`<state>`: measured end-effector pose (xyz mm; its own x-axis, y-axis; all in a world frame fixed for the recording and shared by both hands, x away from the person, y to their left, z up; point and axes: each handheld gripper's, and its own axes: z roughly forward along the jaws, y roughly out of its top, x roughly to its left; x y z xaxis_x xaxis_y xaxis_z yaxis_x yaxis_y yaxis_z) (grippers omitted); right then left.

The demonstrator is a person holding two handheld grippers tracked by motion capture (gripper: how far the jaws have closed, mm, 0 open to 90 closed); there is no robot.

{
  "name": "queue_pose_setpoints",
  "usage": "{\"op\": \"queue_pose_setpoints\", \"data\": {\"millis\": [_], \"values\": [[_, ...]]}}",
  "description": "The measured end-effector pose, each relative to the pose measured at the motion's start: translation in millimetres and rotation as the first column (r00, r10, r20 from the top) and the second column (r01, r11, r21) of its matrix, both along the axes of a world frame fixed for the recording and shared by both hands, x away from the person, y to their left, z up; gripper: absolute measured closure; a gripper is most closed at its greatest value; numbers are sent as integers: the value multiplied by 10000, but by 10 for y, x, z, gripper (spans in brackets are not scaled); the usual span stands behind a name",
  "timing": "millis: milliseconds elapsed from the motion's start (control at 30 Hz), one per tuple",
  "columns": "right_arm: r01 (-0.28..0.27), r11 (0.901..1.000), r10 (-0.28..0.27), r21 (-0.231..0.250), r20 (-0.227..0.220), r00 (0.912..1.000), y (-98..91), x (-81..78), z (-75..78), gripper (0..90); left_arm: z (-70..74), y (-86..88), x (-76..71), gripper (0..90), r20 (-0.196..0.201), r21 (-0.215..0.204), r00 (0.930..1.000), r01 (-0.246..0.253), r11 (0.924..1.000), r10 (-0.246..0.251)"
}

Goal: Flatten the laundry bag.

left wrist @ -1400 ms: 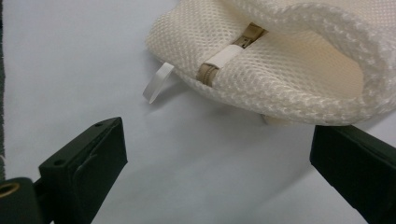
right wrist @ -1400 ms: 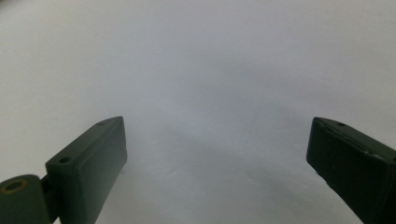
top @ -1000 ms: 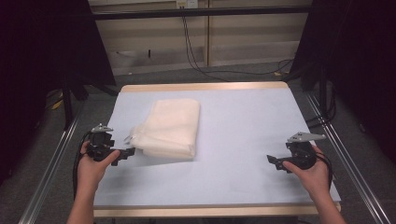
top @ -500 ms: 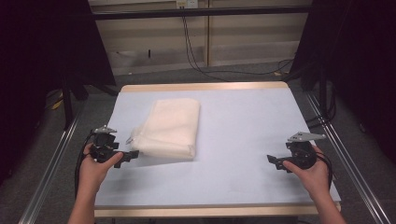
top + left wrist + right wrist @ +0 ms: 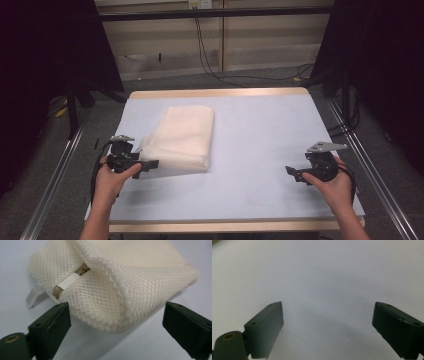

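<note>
My left gripper (image 5: 116,322), jaws spread and just closing slightly, frames the folded mesh bag's (image 5: 120,277) corner untouched; my right gripper (image 5: 327,322) gapes over the table (image 5: 317,272).

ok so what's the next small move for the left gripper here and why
Probably ease the left gripper a little further onto the near corner of the folded mesh bag and finish closing. Its jaws have just been closing slightly but stand wide, with the corner between them and the pads not yet pressing. The right gripper waits open over the bare table.
</note>
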<state>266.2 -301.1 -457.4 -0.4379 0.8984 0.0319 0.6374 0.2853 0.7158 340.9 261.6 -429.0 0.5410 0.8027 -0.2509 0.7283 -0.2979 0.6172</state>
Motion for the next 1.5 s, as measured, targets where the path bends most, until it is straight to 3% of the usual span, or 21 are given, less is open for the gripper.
{"op": "queue_pose_setpoints", "data": {"millis": [100, 167, 233, 333, 400, 433, 567, 633, 733, 1067, 1133, 1267, 1367, 1400, 1433, 1500], "values": [[-71, 10000, 71, -11, -5, 10000, 14, -1, 7, 105, 14, -6, 14, 176, 4, -98, 9999, 127, 9999, -127], [-139, 9999, 139, -25, -9, 9999, 23, -1, 10, 107, 17, -2, 25, 282, 75, -261, 9998, 185, 9995, -184], [-133, 9999, 133, -69, -1, 9999, 35, -1, 6, 107, 18, -13, 29, 318, 46, -581, 9998, 171, 9982, -169], [-167, 9998, 167, -48, -92, 9998, 45, 0, 2, 107, 21, -14, 46, 370, -206, -728, 9996, 162, 9972, -178], [-141, 9999, 141, -28, -128, 9998, 47, -3, 5, 107, 25, -14, 64, 412, -358, -658, 9990, 227, 9976, -251], [-138, 9999, 137, -35, -82, 9999, 47, -2, 4, 107, 23, -24, 68, 470, -244, -524, 9992, 289, 9982, -302], [-188, 9998, 188, -48, -9, 9998, 42, -3, 1, 108, 49, -68, 84, 624, -511, -552, 9979, 362, 9978, -390], [-146, 9999, 146, -19, -110, 9998, 46, -5, 0, 109, 74, -89, 102, 754, -591, -907, 9974, 358, 9952, -413], [-186, 9998, 185, -40, -136, 9997, 57, -2, -7, 110, 143, -146, 127, 808, -623, -850, 9972, 362, 9957, -416], [-336, 9994, 334, -76, -238, 9992, 92, 1, -15, 109, 378, -332, 197, 834, -625, -793, 9960, 590, 9951, -641], [-297, 9996, 295, -43, -286, 9992, 101, -3, -14, 110, 376, -346, 202, 828, -626, -653, 9969, 440, 9969, -481], [-326, 9995, 324, -42, -322, 9990, 99, -6, -19, 110, 355, -305, 201, 834, -681, -498, 9957, 599, 9970, -632], [-325, 9994, 322, -71, -365, 9988, 86, 6, -37, 110, 348, -288, 214, 826, -797, -707, 9960, 349, 9969, -405], [-323, 9995, 320, -74, -374, 9988, 89, 8, -39, 109, 338, -273, 223, 792, -986, -768, 9948, 192, 9969, -267], [-392, 9992, 390, -81, -300, 9988, 89, 14, -42, 109, 320, -267, 228, 693, -1183, -662, 9927, 168, 9977, -246], [-428, 9990, 424, -117, -285, 9987, 93, 8, -34, 110, 283, -249, 220, 562, -1132, -410, 9936, 20, 9992, -67]]}}
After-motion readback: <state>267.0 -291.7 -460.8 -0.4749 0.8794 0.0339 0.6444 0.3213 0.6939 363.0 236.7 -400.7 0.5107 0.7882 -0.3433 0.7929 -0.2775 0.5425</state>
